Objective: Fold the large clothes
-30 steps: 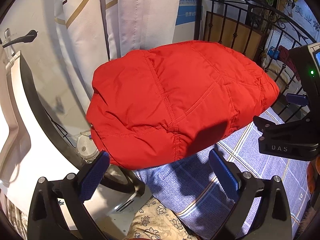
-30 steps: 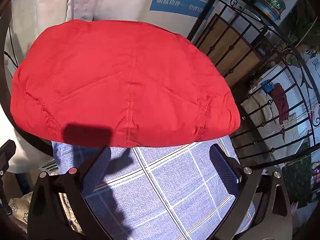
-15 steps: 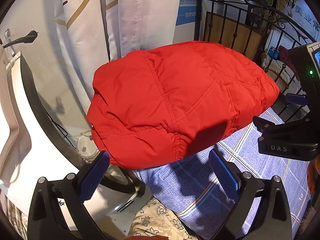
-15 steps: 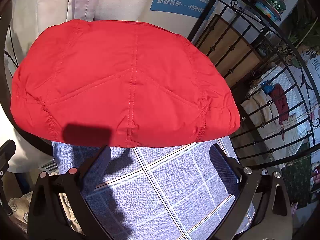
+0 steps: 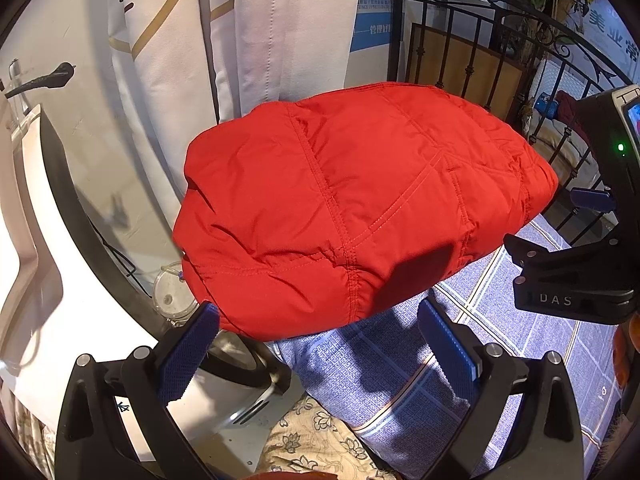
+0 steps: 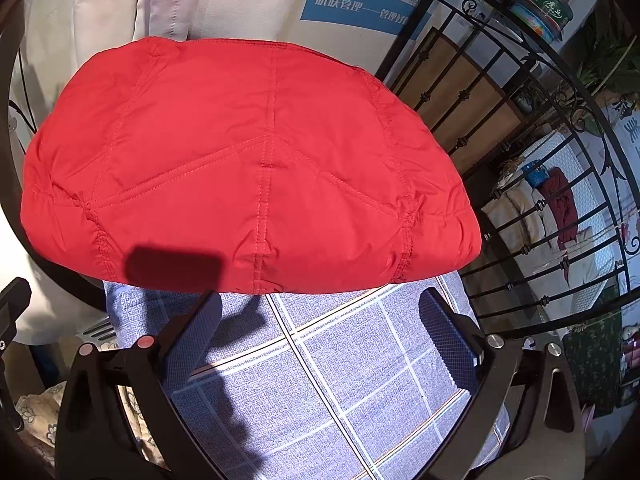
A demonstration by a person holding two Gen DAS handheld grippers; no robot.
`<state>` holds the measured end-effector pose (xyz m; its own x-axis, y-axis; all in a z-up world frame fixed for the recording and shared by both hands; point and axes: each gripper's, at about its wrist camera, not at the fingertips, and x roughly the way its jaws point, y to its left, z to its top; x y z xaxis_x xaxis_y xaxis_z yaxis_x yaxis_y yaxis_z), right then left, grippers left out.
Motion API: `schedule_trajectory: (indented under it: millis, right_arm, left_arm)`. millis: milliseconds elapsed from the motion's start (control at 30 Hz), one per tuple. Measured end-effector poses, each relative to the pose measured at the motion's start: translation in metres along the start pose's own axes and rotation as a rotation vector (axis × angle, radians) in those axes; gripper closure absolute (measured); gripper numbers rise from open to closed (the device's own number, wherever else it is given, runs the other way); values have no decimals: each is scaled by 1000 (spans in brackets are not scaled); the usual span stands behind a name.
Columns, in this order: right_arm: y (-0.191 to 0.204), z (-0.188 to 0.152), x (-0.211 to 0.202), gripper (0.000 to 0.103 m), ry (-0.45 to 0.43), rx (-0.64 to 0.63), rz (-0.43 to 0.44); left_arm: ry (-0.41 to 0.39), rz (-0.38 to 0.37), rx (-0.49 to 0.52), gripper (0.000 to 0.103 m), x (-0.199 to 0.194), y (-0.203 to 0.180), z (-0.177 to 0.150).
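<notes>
A red quilted jacket (image 5: pixel 352 208) lies folded into a thick bundle on a blue checked cloth (image 5: pixel 400 368). It fills the middle of the right wrist view too, the red jacket (image 6: pixel 248 172) resting on the cloth (image 6: pixel 352 380). My left gripper (image 5: pixel 320 344) stands open just short of the bundle's near left corner, holding nothing. My right gripper (image 6: pixel 320 328) is open in front of the bundle's near edge, also holding nothing. The right gripper's black body (image 5: pixel 576 276) shows at the right edge of the left wrist view.
A black iron railing (image 6: pixel 520 184) curves behind and to the right of the surface. White fabric panels (image 5: pixel 256 40) hang behind the jacket. A white curved unit (image 5: pixel 36 264) and a clear jar (image 5: pixel 170 292) sit at the left. Floral fabric (image 5: pixel 312 440) lies under the cloth's near edge.
Both grippers have drawn back slightly from the jacket, so it sits a little farther off. Both stay open. The jacket has not moved.
</notes>
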<state>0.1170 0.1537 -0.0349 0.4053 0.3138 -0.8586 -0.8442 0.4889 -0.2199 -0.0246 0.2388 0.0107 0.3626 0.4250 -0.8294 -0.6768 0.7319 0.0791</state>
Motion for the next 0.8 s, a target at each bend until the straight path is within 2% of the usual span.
schedule_trajectory:
  millis: [433,567,800]
  right_arm:
    - [1,-1,0,6,1,-2,-1]
    - [1,-1,0,6,0,-2,0]
    - [0,-4,0,6,1,-2,0]
  left_arm:
    - [-3,5,-1,6,2,-1,2]
    - [-44,44,16,6,0,-2,1]
    - [-71,44,16,6,-5,0,2]
